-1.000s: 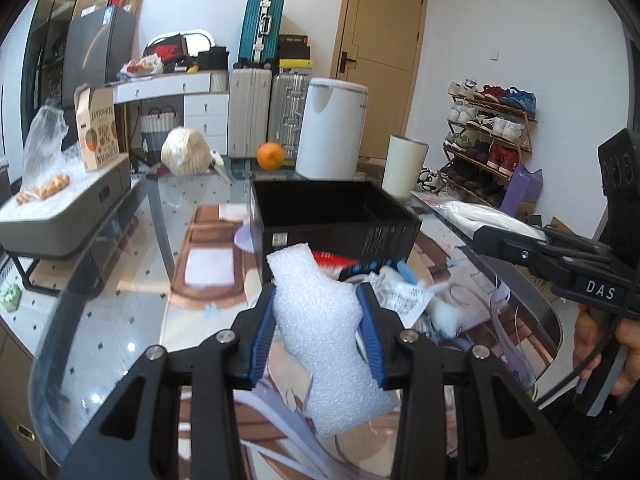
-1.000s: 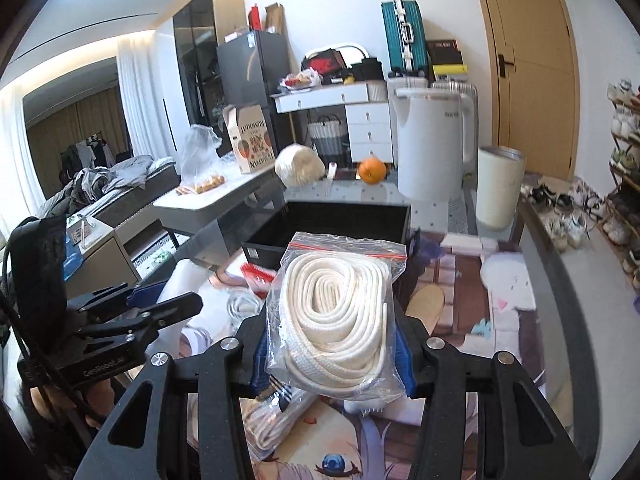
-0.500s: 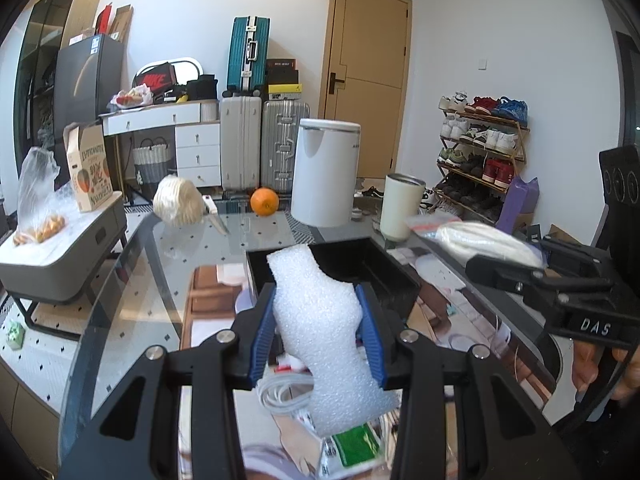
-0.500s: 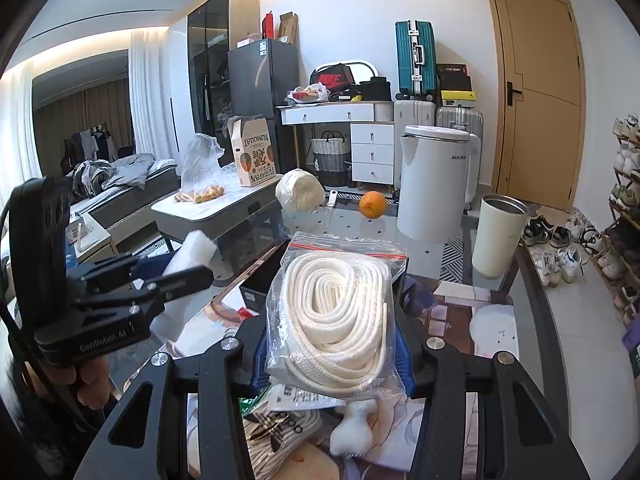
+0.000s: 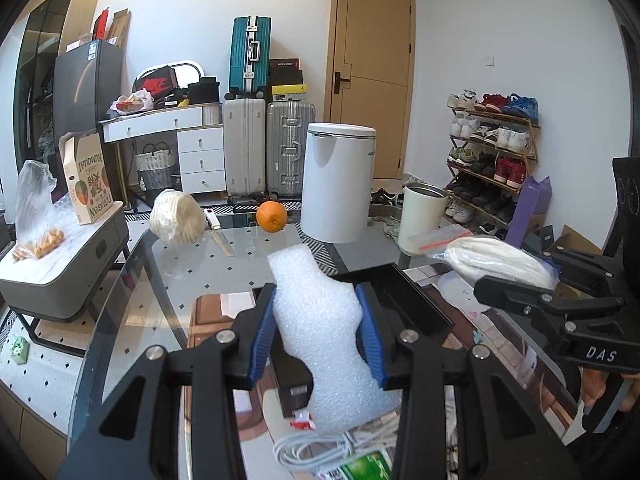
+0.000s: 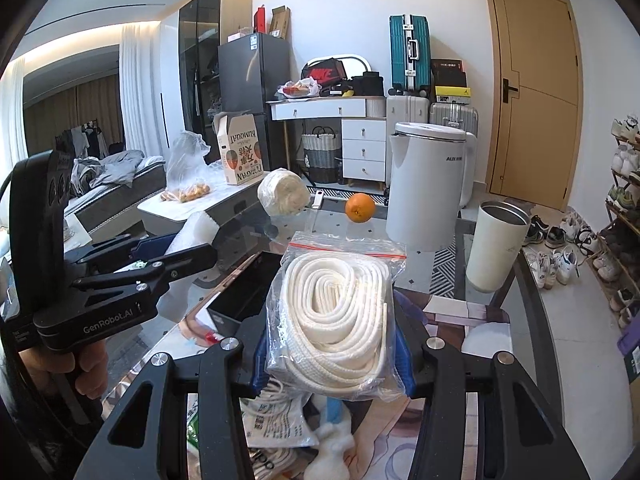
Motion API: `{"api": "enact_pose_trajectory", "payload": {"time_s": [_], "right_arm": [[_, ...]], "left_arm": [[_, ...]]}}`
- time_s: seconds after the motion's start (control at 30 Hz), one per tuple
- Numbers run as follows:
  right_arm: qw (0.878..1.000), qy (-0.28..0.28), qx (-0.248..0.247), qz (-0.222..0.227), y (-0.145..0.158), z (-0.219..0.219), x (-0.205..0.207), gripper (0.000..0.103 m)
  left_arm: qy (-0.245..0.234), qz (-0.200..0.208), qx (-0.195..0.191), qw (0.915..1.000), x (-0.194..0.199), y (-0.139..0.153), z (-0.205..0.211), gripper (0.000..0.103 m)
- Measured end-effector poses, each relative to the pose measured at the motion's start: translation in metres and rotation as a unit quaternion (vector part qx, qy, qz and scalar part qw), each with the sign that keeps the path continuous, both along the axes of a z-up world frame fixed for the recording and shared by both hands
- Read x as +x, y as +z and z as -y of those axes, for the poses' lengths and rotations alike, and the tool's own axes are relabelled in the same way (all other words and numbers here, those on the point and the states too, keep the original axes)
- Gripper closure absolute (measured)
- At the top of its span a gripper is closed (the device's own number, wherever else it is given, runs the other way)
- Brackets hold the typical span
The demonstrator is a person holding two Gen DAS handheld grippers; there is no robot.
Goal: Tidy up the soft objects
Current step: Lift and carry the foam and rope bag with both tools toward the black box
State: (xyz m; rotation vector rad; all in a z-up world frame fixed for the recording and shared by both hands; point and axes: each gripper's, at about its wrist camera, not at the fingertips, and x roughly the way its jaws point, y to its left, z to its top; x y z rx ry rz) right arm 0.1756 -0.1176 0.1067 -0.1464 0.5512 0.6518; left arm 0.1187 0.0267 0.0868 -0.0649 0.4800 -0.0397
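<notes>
Both grippers lifted above black box point(image 5: 404, 300), left fingers point(image 5: 262, 330) clamping foam piece point(image 5: 324, 332), right fingers point(image 6: 402, 354) clamping bagged rope point(image 6: 340, 312).

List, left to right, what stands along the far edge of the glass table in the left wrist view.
Pale round bundle → knife → orange → white bin-shaped appliance → cream tumbler.

Rough white foam piece point(image 5: 328, 332), glossy plastic rope bag point(image 6: 340, 312), reflective glass table point(image 5: 176, 264)
</notes>
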Motion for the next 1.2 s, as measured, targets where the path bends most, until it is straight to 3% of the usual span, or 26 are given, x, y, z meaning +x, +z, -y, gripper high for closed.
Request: {"api": "enact_pose_trajectory", "payload": {"time_s": [0.63,1.2], "right_arm": [[0.999,0.004,-0.034,-0.027,-0.032,-0.032,0.057,0.055],[0.995,0.027,-0.082,-0.058,-0.064,-0.059,0.081,0.055]], "left_arm": [[-0.030,-0.022,-0.006,0.9993,0.065,-0.025,0.001,0.065],[-0.036,-0.049,0.013,0.9981,0.080,-0.046,-0.002,0.065]]}}
